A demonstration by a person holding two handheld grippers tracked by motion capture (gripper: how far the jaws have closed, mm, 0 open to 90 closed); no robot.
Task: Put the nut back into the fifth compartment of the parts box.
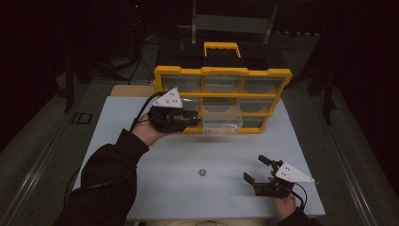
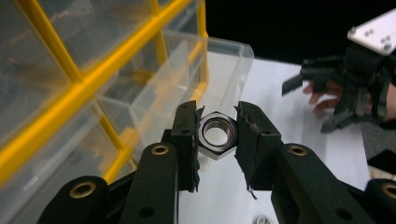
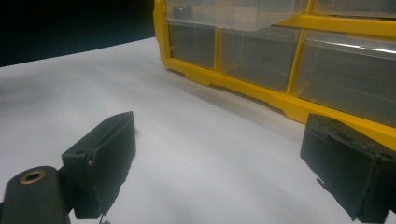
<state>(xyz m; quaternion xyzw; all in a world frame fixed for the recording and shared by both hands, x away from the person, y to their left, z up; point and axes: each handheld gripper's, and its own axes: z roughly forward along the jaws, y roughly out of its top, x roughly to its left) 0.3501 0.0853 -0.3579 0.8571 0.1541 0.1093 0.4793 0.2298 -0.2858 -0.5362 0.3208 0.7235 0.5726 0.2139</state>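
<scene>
The yellow organizer stands upright at the far side of the white table, one clear drawer pulled out of its middle column, and the left gripper is up beside that drawer with its jaws clamped on a steel hex nut. Down at the near right edge the right gripper sits low over the table, jaws spread wide with nothing between them. A second small nut lies loose mid-table, well apart from both hands.

Two hex nuts, one yellow drawer cabinet, two hand-held grippers.
</scene>
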